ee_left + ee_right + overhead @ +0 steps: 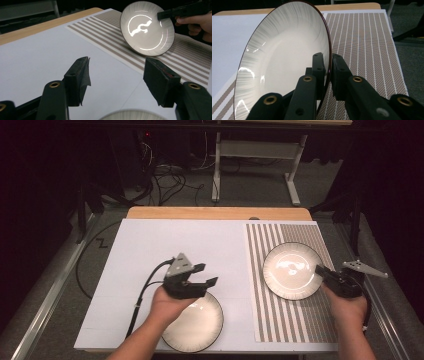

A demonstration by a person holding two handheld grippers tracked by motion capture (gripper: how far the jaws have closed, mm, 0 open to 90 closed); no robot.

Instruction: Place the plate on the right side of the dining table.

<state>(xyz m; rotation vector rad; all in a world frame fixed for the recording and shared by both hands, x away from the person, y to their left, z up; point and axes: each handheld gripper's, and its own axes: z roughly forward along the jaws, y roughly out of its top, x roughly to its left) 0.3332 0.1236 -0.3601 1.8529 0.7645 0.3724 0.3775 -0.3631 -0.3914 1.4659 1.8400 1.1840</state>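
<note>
A white plate with a dark rim (292,270) is on the striped mat (295,320) at the right. My right gripper (321,270) is shut on its right rim; in the right gripper view the jaws (327,61) pinch the rim of the plate (287,57) from both sides. In the left gripper view this plate (147,30) looks tilted, its gripped edge raised under the right gripper (162,15). A second plate (200,325) lies on the white mat (150,250) near the front edge. My left gripper (209,274) hangs open just above its far rim (130,115), with nothing between its fingers (117,62).
The wooden table edge (215,213) runs along the back. Beyond it are floor cables (165,180) and a metal table frame (255,150). A black cable (145,295) trails from the left gripper across the white mat.
</note>
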